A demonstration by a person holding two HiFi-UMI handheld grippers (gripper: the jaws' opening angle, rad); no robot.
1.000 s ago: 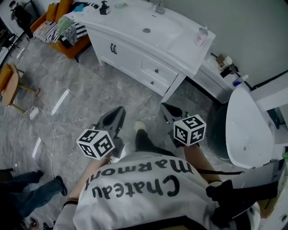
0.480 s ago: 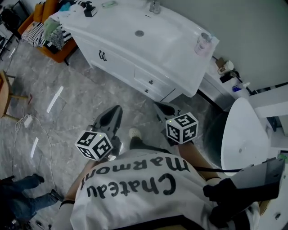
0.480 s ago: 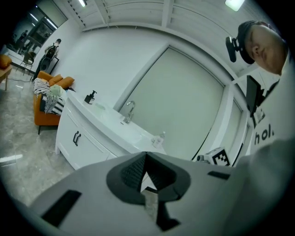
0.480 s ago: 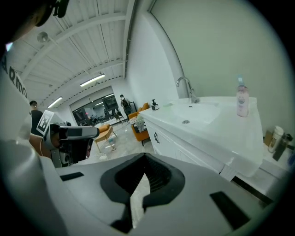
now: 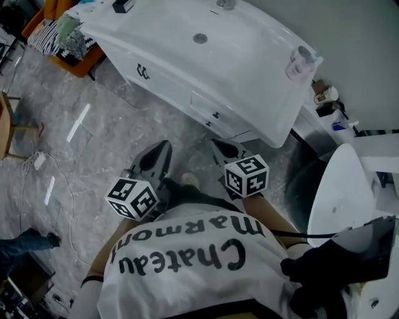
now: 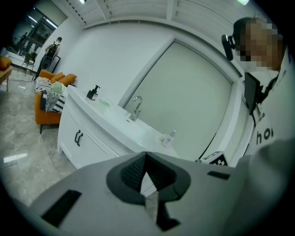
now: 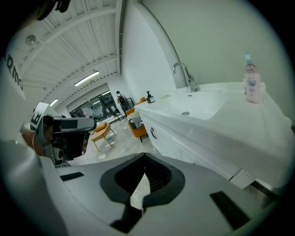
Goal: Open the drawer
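The white vanity [image 5: 187, 68] stands ahead with a sink on top. Its small drawer [image 5: 209, 107] with a dark knob [image 5: 216, 115] sits right of the double doors with black handles [image 5: 143, 71]. My left gripper [image 5: 163, 147] hangs over the floor short of the cabinet, jaws together and empty. My right gripper [image 5: 218, 145] is just below the drawer in the head view, apart from it, shut on nothing. In the left gripper view the left gripper [image 6: 145, 156] points at the vanity [image 6: 87, 133]. The right gripper [image 7: 144, 162] faces the vanity's front [image 7: 184, 138].
A faucet [image 5: 224, 4] and a soap bottle [image 5: 299, 62] stand on the counter. An orange chair with clothes [image 5: 65, 37] is left of the vanity, and a white toilet [image 5: 340, 187] is at the right. A cable [image 5: 59, 180] lies on the marble floor.
Both grippers have moved forward toward the vanity, which now fills more of the head view. The right one now sits close below the drawer. Both stayed shut.
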